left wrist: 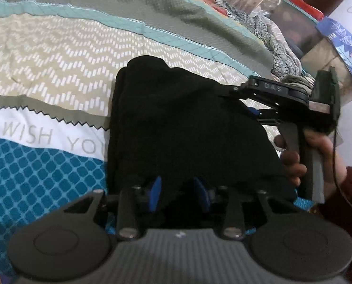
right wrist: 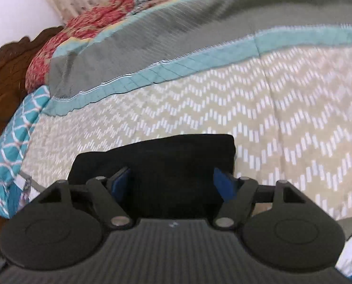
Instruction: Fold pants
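The black pants (left wrist: 176,123) lie folded into a thick bundle on the patterned bedspread (left wrist: 57,54). My left gripper (left wrist: 178,194) hovers over the bundle's near edge. Its blue pads (left wrist: 155,194) stand a little apart with their inner faces bare, and dark cloth lies below them. In the right wrist view the pants (right wrist: 171,156) are a squat black rectangle. My right gripper (right wrist: 172,183) is wide open above its near side, gripping nothing. The right gripper's body (left wrist: 282,94) and the hand (left wrist: 294,161) that holds it reach in over the bundle's right side in the left wrist view.
The bedspread (right wrist: 247,108) spreads wide on the left and beyond the pants. A crumpled red floral quilt (right wrist: 93,21) and a carved wooden headboard (right wrist: 7,75) lie at the far left. Boxes and a blue bag (left wrist: 341,45) stand off the bed's right edge.
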A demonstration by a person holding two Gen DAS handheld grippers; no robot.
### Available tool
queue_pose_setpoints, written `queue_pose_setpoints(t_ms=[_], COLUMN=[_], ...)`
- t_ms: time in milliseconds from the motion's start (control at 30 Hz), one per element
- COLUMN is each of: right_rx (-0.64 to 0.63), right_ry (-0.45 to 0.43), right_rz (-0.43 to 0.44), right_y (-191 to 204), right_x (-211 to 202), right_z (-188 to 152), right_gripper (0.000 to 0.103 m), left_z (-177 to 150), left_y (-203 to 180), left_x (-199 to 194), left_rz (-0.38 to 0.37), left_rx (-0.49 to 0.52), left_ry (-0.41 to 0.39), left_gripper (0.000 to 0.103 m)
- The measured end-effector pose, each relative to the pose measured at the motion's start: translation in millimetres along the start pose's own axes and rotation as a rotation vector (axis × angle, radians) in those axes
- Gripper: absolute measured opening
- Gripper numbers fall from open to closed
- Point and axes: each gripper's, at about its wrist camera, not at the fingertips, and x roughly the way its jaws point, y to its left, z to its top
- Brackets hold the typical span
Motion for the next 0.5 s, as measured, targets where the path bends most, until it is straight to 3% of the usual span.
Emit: queue_pose_setpoints(t_ms=[167, 300, 500], right_rx=[-0.016, -0.100, -0.185], right_ry=[-0.023, -0.136, -0.176], right_rz=[-0.011, -0.029, 0.047], right_y=[7.0, 17.5, 27.0], right_x=[-15.8, -46.5, -90.3], right_z=[-2.3, -13.5, -43.9], right_gripper=[0.077, 0.073, 0.047], left_z=[-4.8, -5.3, 6.6], left_y=[1.1, -4.5, 0.7], left_x=[-5.0, -21.9, -48.7], left_rz=[-0.002, -0.022, -0.083], left_rx=[-0.011, 0.016, -0.018], left_ry=[-0.007, -0.040, -0.136], left_gripper=[0.032, 0.038, 0.040])
